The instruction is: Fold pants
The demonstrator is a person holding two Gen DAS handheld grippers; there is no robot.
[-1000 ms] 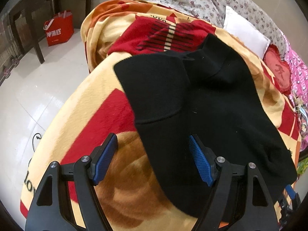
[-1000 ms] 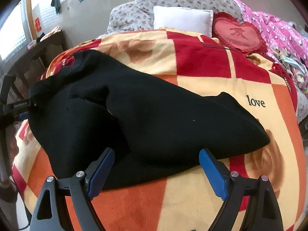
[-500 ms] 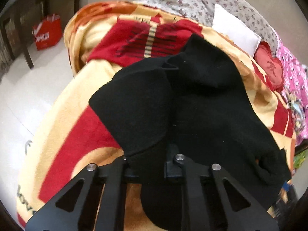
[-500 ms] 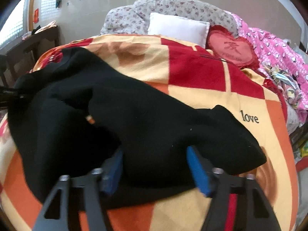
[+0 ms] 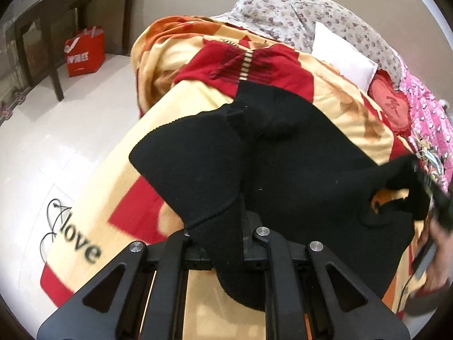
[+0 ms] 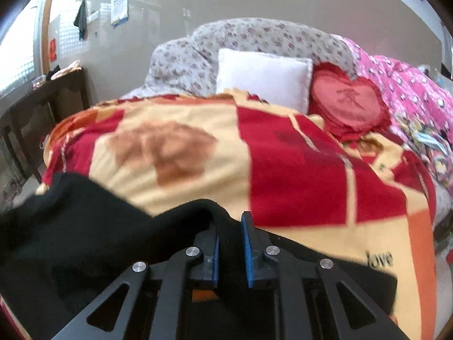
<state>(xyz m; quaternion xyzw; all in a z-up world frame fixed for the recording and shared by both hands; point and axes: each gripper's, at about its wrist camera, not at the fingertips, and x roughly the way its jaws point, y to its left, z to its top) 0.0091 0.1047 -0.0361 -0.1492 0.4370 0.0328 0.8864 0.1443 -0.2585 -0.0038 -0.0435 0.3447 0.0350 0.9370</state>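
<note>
Pants (image 5: 297, 170) pinched by closed left gripper (image 5: 226, 243) and right gripper (image 6: 230, 252)

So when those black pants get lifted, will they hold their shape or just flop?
Probably flop: the black pants already sag between the left gripper and right gripper. They look like thick knit, so likely grippy, not slippery.

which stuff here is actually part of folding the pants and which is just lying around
In the job:
black pants
left gripper, shut on the pants
right gripper, shut on the pants
blanket under the pants

Just lying about:
white pillow
heart cushion
red bag
dark table
</note>
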